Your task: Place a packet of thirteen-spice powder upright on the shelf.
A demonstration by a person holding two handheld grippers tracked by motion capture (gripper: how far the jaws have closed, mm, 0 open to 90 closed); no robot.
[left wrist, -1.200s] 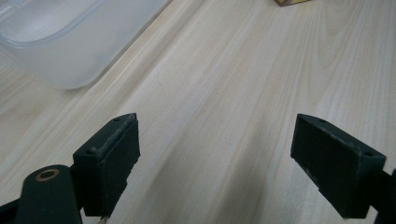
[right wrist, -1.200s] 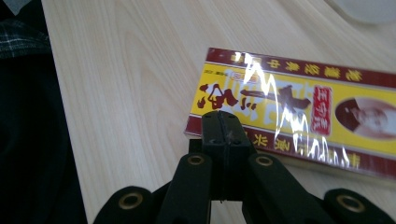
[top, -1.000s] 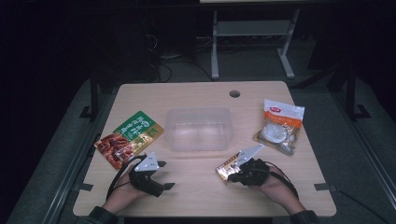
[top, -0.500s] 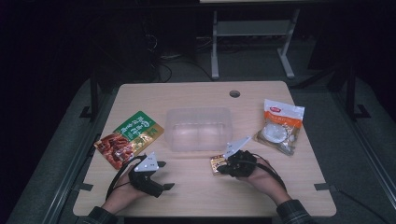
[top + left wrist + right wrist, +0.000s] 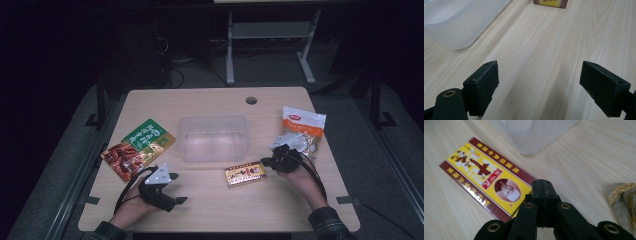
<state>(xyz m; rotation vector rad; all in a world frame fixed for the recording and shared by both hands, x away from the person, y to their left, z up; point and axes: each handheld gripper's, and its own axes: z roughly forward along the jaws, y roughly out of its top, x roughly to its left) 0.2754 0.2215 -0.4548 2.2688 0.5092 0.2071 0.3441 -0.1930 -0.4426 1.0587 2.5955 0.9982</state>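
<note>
A flat yellow and maroon packet lies on the wooden table, just in front of a clear plastic container. My right gripper is shut, its tips resting at the packet's right edge; I see nothing between the pads. My left gripper is held near the front left of the table, open wide over bare wood. In the left gripper view the container sits at the upper left and the packet peeks in at the top edge.
A green and red snack bag lies left of the container. An orange and white bag lies at the right, close behind my right hand. A round cable hole is near the far edge.
My right hand swung left with the packet, then drew back to the right; the packet now lies flat with its face up. The left gripper has stayed put.
</note>
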